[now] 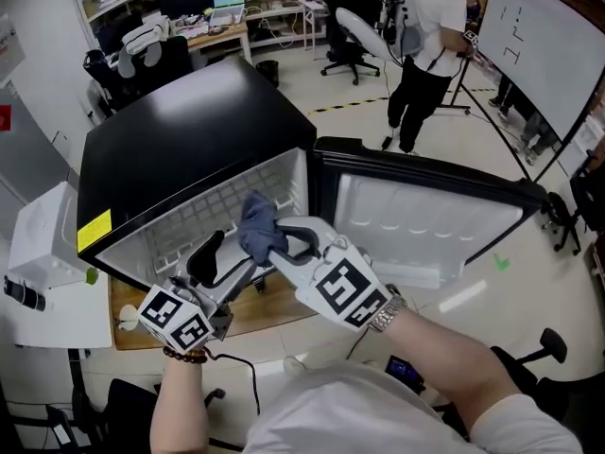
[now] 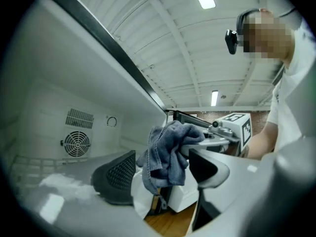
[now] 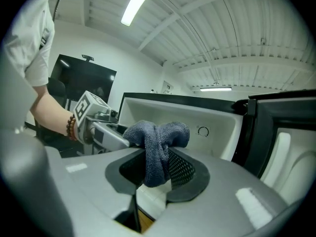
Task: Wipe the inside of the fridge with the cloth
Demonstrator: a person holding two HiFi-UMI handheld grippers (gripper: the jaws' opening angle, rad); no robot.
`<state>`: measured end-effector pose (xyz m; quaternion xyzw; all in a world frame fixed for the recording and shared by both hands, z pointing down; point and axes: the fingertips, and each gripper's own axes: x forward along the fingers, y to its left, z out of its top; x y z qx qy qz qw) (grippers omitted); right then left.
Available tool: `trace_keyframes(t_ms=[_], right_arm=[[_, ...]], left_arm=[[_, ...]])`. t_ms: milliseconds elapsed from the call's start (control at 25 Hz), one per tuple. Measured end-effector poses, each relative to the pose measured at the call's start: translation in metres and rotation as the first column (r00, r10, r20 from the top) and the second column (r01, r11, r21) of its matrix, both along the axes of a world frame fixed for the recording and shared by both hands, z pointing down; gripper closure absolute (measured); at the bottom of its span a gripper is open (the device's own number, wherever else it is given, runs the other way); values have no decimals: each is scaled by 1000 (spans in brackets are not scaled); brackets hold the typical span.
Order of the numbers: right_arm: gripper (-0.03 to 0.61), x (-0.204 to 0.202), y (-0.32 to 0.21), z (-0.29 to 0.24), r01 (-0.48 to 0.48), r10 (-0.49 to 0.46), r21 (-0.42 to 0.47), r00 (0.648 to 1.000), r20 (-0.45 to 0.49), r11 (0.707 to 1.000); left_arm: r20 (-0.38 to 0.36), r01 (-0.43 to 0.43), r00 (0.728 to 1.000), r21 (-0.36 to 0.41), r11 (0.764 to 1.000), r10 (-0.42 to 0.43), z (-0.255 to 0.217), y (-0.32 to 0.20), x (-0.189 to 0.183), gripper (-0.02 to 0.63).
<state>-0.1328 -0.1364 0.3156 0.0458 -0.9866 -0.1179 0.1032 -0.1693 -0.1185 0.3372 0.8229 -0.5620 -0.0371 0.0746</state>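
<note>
The blue-grey cloth (image 1: 259, 226) is clamped between the fingers of the right gripper (image 1: 276, 240), which are closed onto its bunched folds. It is held in front of the open fridge (image 1: 189, 130), just at the mouth of the white interior, left of the swung-out door (image 1: 425, 206). The fingers of the left gripper (image 1: 230, 263) are spread wide on either side of the hanging cloth, with nothing pressed between them.

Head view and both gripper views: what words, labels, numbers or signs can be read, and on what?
No text is legible.
Yellow label on the black fridge: print too small to read.
Two marker cubes: black-and-white square patterns, no words.
Whiteboard: drawn lines only, no words made out.
</note>
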Motion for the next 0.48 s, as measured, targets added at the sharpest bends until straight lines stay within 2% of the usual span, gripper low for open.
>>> trace_keyframes(t_ms=[80, 200, 320, 480], right_arm=[[476, 3, 5, -1, 47, -47, 5, 999, -5, 999], [476, 5, 16, -3, 132, -132, -15, 991, 1, 991], [476, 10, 27, -4, 217, -218, -26, 976, -14, 976], [476, 19, 37, -1, 313, -315, -36, 947, -68, 949]], left_arm=[[-30, -107, 994, 4, 994, 107, -5, 0, 9, 255], [-47, -250, 967, 1, 968, 250, -12, 4, 23, 253], [-62, -355, 933, -10, 935, 354, -16, 7, 36, 255], [-108, -480, 873, -21, 877, 475, -20, 15, 53, 317]])
